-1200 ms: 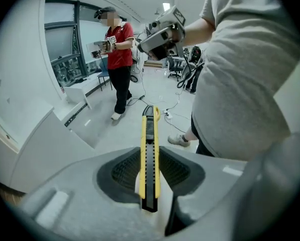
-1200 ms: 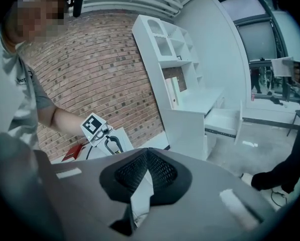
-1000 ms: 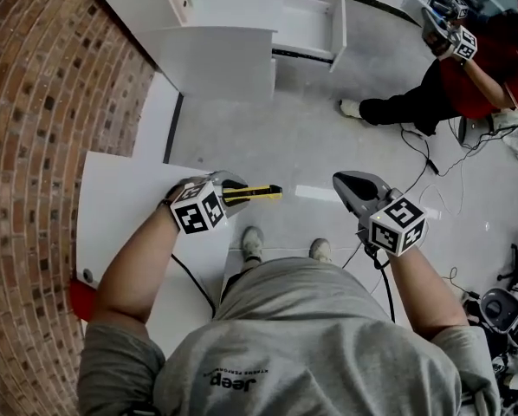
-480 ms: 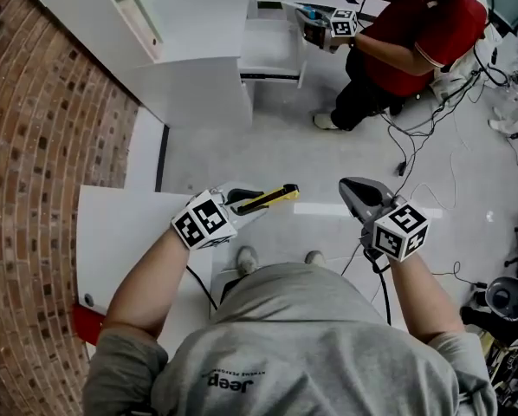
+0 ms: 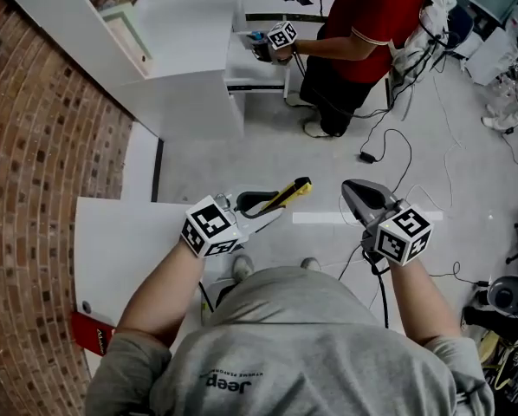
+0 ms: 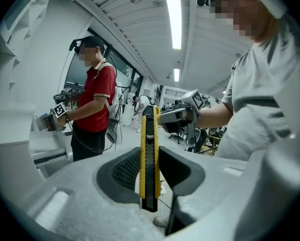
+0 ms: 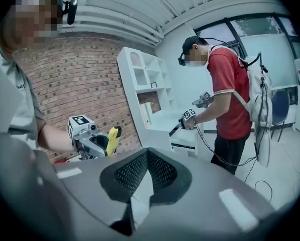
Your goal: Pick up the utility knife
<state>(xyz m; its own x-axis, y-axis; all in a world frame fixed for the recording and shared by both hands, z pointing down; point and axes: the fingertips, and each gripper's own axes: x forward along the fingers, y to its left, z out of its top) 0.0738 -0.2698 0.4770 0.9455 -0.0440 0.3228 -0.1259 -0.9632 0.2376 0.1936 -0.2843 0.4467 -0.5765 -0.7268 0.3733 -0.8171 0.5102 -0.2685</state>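
Your left gripper (image 5: 272, 206) clamps the yellow utility knife (image 5: 290, 192) by its handle, in the air past the white table's (image 5: 120, 232) edge, over open grey floor (image 5: 328, 150). Your right gripper (image 5: 356, 191) has its jaws together, empty. A white shelf unit (image 5: 185, 76) and a person in red (image 5: 372, 20) stand ahead, with a brick wall (image 5: 42, 146) on your left.

Utility knife (image 6: 149, 154) in left gripper (image 5: 268, 204): glossy yellow plastic, black matt slider; pads (image 6: 125, 169) matt, dimpled; brick wall (image 5: 34, 146) left of it rough.

A person in a red shirt (image 5: 373, 11) stands by white shelving (image 5: 185, 55) beside a brick wall (image 5: 47, 154).
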